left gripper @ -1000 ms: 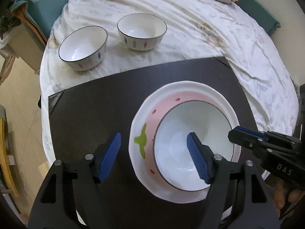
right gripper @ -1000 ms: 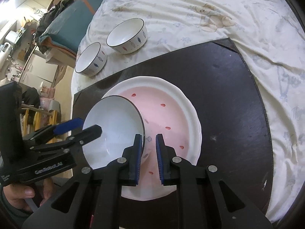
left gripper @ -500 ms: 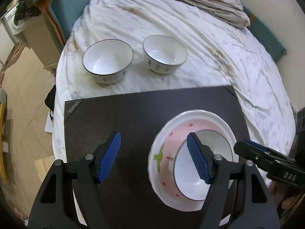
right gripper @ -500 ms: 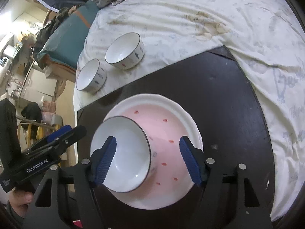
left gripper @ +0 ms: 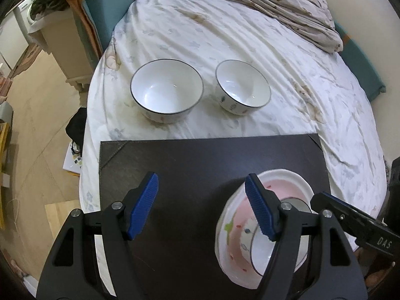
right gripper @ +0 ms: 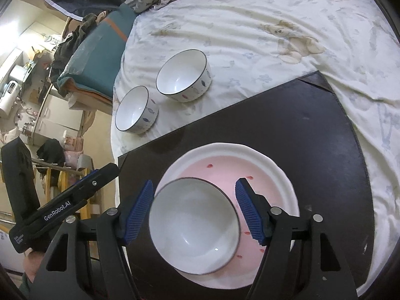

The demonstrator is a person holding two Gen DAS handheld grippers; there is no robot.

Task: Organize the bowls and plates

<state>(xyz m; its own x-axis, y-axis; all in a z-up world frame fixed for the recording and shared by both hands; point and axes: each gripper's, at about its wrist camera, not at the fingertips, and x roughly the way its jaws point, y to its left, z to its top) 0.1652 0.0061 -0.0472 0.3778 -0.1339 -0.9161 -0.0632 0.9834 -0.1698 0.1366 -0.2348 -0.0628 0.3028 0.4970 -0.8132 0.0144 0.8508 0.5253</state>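
A white bowl with a dark rim point(right gripper: 192, 227) sits inside the pink strawberry plate point(right gripper: 270, 172) on a dark mat point(right gripper: 300, 125). My right gripper point(right gripper: 192, 185) hovers over that bowl, open, with its blue pads clear of the rim on both sides. My left gripper point(left gripper: 200, 195) is open above bare mat point(left gripper: 200, 157), to the left of the plate point(left gripper: 232, 225), with nothing between its fingers. Its right finger hides part of the bowl point(left gripper: 260, 247). Two more white bowls point(left gripper: 166, 90) point(left gripper: 242, 86) stand upright side by side on the bedsheet beyond the mat.
The mat lies on a bed with a white printed sheet point(left gripper: 275, 50). A crumpled blanket point(left gripper: 287, 5) lies at the far end. The bed's left edge drops to a wooden floor point(left gripper: 37, 125), with a teal cushion and a cabinet point(left gripper: 62, 37) there.
My right gripper let go of the bowl's rim and opened, leaving the bowl in the plate. Both grippers drew back and up; the left one swung left toward the two far bowls.
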